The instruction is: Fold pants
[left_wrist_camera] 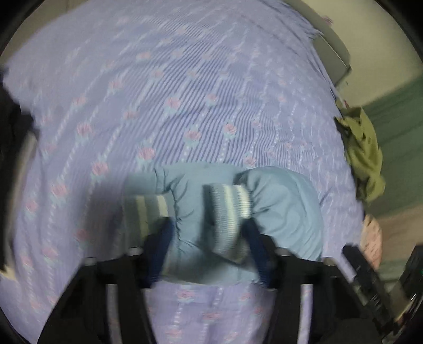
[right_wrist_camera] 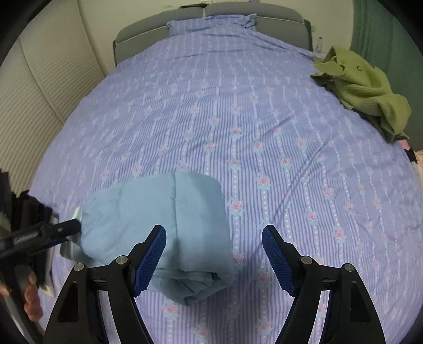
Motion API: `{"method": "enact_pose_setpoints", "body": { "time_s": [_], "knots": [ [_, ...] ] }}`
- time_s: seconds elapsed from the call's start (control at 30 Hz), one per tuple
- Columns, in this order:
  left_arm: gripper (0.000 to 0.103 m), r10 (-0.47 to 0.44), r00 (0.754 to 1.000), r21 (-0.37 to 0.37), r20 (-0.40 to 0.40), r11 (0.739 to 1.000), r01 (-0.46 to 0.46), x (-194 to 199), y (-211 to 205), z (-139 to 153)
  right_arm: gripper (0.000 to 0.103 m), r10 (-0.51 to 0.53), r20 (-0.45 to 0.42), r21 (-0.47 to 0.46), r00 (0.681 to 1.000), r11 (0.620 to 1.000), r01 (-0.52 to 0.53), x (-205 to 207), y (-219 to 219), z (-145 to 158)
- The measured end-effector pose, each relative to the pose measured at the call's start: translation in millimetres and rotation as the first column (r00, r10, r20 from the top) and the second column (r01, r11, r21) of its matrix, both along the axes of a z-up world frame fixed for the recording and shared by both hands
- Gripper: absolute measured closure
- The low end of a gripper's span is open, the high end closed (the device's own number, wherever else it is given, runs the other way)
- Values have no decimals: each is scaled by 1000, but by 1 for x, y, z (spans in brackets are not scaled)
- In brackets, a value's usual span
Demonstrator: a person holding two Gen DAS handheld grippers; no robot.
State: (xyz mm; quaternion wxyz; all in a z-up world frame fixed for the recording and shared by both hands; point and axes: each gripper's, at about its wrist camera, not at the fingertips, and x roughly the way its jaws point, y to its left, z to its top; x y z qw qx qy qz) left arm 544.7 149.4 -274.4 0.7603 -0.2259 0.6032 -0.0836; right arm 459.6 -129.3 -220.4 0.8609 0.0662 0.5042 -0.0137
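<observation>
Light blue pants [right_wrist_camera: 164,227] lie folded into a thick bundle on the bed's near left part. In the blurred left wrist view the pants [left_wrist_camera: 277,209] bulge up between my left gripper's blue fingers, with their striped waistband [left_wrist_camera: 230,209] in front. My left gripper [left_wrist_camera: 208,251] is shut on the pants' waistband end; it also shows in the right wrist view [right_wrist_camera: 71,227] at the bundle's left side. My right gripper [right_wrist_camera: 214,254] is open and empty, its left finger over the bundle's near right edge, its right finger over bare sheet.
The bed has a purple striped floral sheet [right_wrist_camera: 238,119]. A green knit garment [right_wrist_camera: 362,90] lies crumpled at the right edge, also seen in the left wrist view [left_wrist_camera: 362,150]. A pillow [right_wrist_camera: 211,23] and grey headboard are at the far end. A wardrobe stands left.
</observation>
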Motion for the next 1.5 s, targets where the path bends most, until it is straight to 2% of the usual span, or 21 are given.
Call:
{"method": "enact_pose_setpoints", "body": {
  "time_s": [0.07, 0.13, 0.17, 0.3, 0.37, 0.4, 0.5, 0.6, 0.67, 0.7, 0.73, 0.77, 0.8, 0.87, 0.93, 1.03, 1.17, 1.3, 1.37, 1.5],
  "knots": [
    [82, 31, 1000, -32, -5, 999, -31, -2, 1, -4, 27, 16, -3, 3, 1000, 1000, -16, -1, -1, -1],
    [91, 50, 999, -40, 5, 998, -50, -7, 3, -2, 27, 33, -2, 7, 999, 999, -33, -2, -2, -1],
    [92, 49, 998, -32, 24, 998, -48, -9, 2, 2, 27, 41, -1, 8, 999, 999, -41, -3, -2, 0],
    [93, 11, 989, 72, 145, 997, -21, -26, 4, 30, 27, 67, 12, 31, 998, 997, -67, -6, 0, 4],
    [93, -7, 986, 119, 168, 993, -14, -28, 9, 34, 27, 75, 23, 46, 997, 996, -76, -8, 2, 7],
    [93, -16, 986, 148, 165, 989, -9, -28, 12, 31, 27, 82, 27, 51, 996, 995, -83, -9, 5, 7],
    [93, -20, 996, 175, 92, 985, 3, -19, 18, 7, 27, 102, 27, 42, 994, 994, -103, -9, 13, 4],
    [92, -58, 996, 222, 70, 974, 41, -17, 11, -4, 27, 109, 1, 39, 994, 993, -109, -7, 20, -3],
    [89, -78, 995, 231, 62, 971, 62, -18, 11, -4, 27, 117, -4, 41, 993, 992, -117, -6, 23, -5],
    [84, -87, 994, 232, 59, 970, 71, -17, 10, -3, 27, 121, -7, 38, 993, 992, -121, -6, 24, -6],
    [71, -90, 994, 239, 56, 968, 74, -17, 11, -1, 27, 128, -7, 36, 992, 991, -128, -5, 24, -6],
    [64, -88, 994, 250, 57, 966, 71, -17, 12, 3, 27, 130, -7, 33, 991, 991, -130, -5, 24, -5],
    [52, -80, 995, 254, 65, 965, 61, -20, 13, 8, 27, 128, -7, 29, 992, 991, -128, -4, 23, -5],
    [48, -58, 994, 239, 97, 971, 33, -27, 20, 19, 27, 124, -4, 29, 992, 992, -124, 1, 20, -5],
    [33, -25, 992, 235, 124, 972, -5, -34, 24, 30, 27, 120, 0, 31, 993, 992, -120, 6, 17, -6],
    [28, 29, 989, 198, 144, 978, -57, -47, 31, 38, 27, 110, 4, 28, 994, 994, -110, 14, 12, -9],
    [19, 63, 991, 124, 120, 989, -78, -49, 25, 27, 27, 89, -5, 48, 996, 995, -88, 22, 4, -17],
    [19, 137, 989, 50, 57, 989, -140, -45, 24, 4, 27, 68, -31, 92, 997, 994, -65, 30, -2, -31],
    [19, 195, 981, 1, 11, 981, -196, -43, 29, -9, 27, 58, -49, 118, 997, 992, -52, 33, -5, -40],
    [14, 246, 968, -21, -56, 969, -247, -41, 33, -32, 27, 45, -79, 183, 996, 983, -30, 39, -8, -57]
  ]
}}
